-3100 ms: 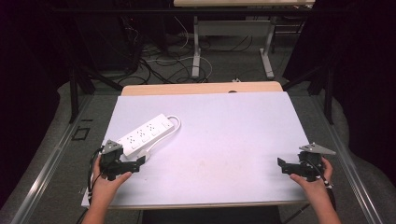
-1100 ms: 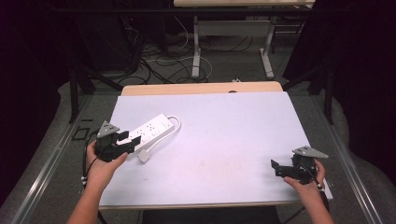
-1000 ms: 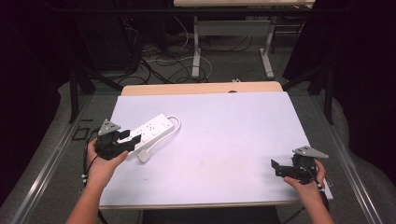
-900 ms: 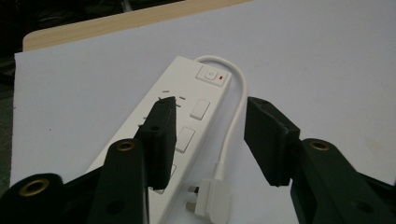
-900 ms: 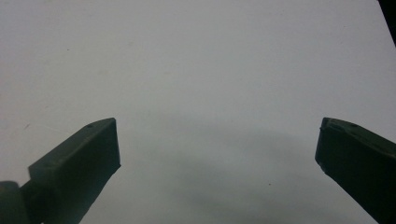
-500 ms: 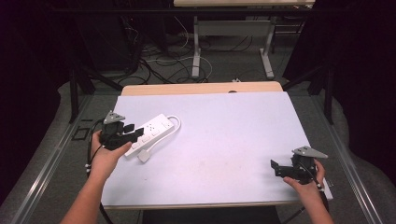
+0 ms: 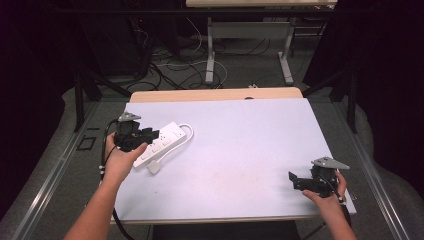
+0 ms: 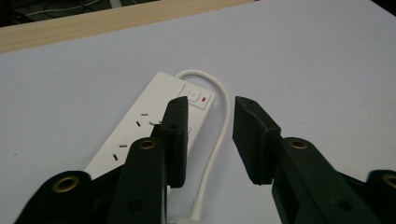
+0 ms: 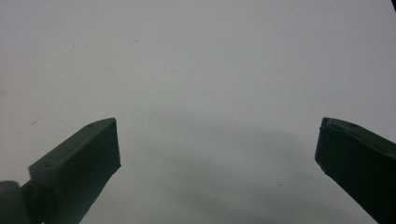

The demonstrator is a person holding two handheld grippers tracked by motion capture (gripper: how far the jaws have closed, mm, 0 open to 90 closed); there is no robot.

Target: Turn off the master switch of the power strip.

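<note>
Hovering at the left edge of the high view, the left hand-held gripper (image 7: pixel 150 134) sits over the near end of the white power strip (image 7: pixel 162 143), jaws parted to a moderate gap and holding nothing. In the left gripper view, the left hand-held gripper (image 8: pixel 210 135) has one jaw over the strip's (image 8: pixel 154 126) socket face and the other over bare tabletop (image 8: pixel 303 60); the white cable (image 8: pixel 219 126) loops out beside the switch with its red mark (image 8: pixel 198 98) and runs back down between the jaws. A white plug (image 7: pixel 154 167) lies on the tabletop (image 7: pixel 240 150) just below the strip in the high view, near the person's left hand (image 7: pixel 119 160). The right hand-held gripper (image 7: pixel 296 180) rests at the lower right of the high view, well apart from the strip, jaws spread wide over the bare surface in its own view (image 9: pixel 217 154). Beyond the tabletop's far wooden edge (image 7: pixel 215 94), in the upper middle, table legs (image 7: pixel 210 50) and loose floor cables (image 7: pixel 170 60).
</note>
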